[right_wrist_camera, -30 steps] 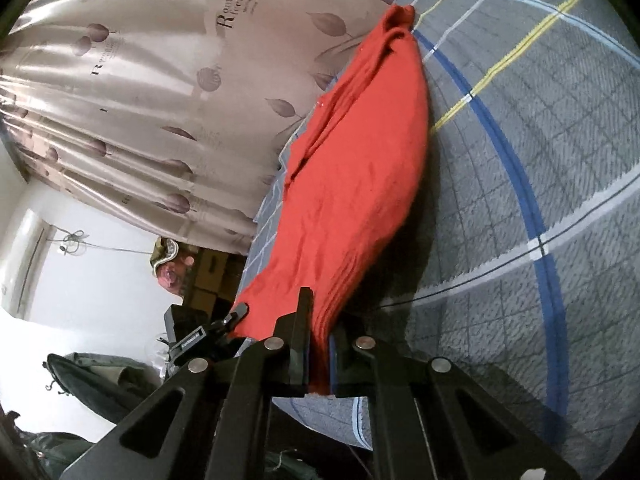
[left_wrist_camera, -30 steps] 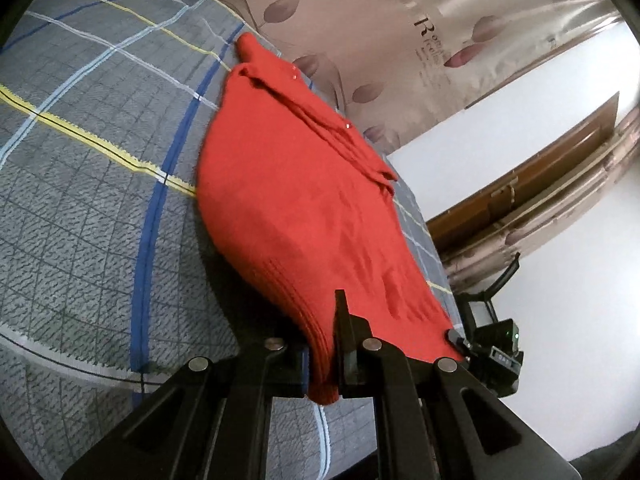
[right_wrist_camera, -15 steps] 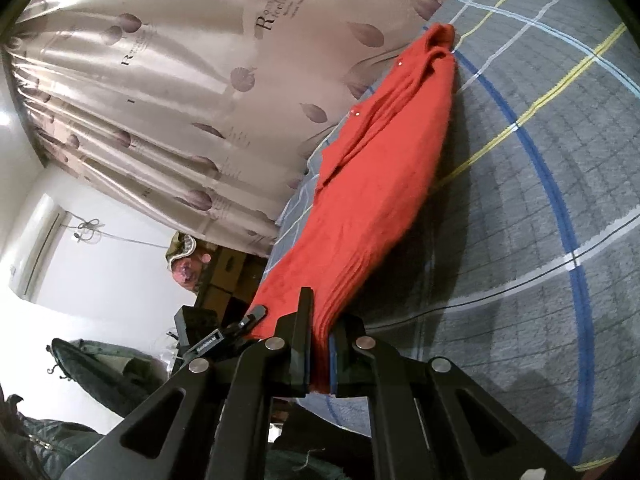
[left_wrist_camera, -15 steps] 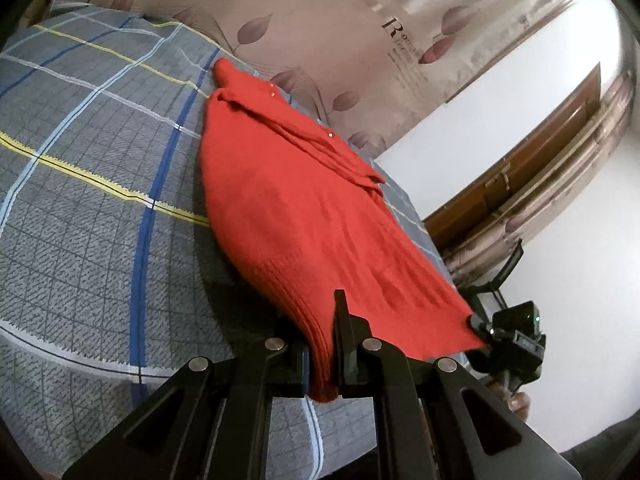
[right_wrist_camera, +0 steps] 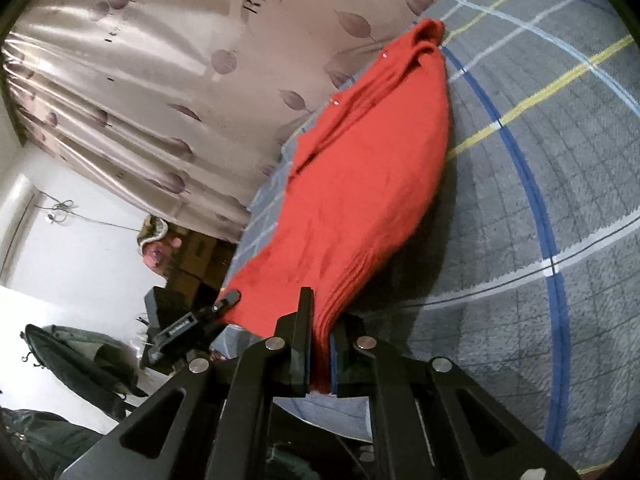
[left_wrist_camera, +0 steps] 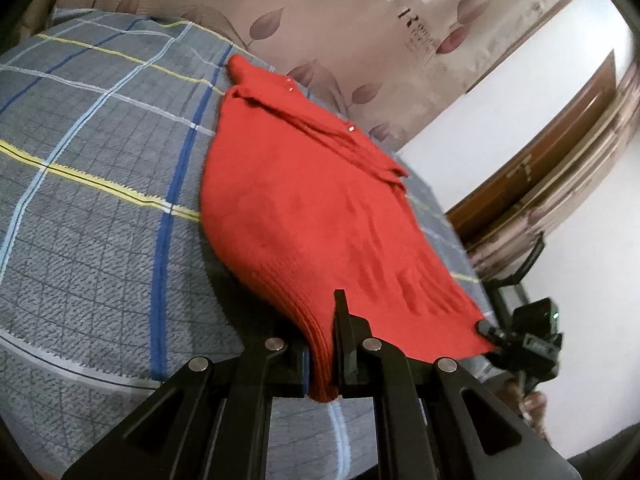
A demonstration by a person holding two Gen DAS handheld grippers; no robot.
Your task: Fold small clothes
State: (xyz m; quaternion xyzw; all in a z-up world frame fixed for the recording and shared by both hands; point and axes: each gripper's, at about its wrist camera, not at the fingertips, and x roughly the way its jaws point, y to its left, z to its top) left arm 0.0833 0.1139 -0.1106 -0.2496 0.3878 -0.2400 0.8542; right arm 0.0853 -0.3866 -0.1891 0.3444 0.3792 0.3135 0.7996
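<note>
A small red knit sweater point(left_wrist_camera: 304, 208) is stretched over the grey plaid bed cover point(left_wrist_camera: 88, 200). Its far end with the collar rests on the bed near the curtain. My left gripper point(left_wrist_camera: 322, 356) is shut on one corner of the ribbed hem and holds it off the bed. My right gripper point(right_wrist_camera: 320, 352) is shut on the other hem corner of the sweater point(right_wrist_camera: 372, 184). Each gripper shows in the other's view, the right gripper point(left_wrist_camera: 496, 334) at the lower right and the left gripper point(right_wrist_camera: 224, 300) at the lower left. The hem hangs taut between them.
A leaf-patterned curtain point(left_wrist_camera: 360, 20) hangs behind the bed. A white wall and a wooden door frame point(left_wrist_camera: 560, 132) stand on one side. Stacked boxes point(right_wrist_camera: 200, 256) and dark clothes point(right_wrist_camera: 72, 352) lie beyond the bed's other side point(right_wrist_camera: 560, 240).
Both grippers have lifted and pulled the hem back toward me, so more of the bed and curtain shows. The sweater is drawn straighter. Both grips have held.
</note>
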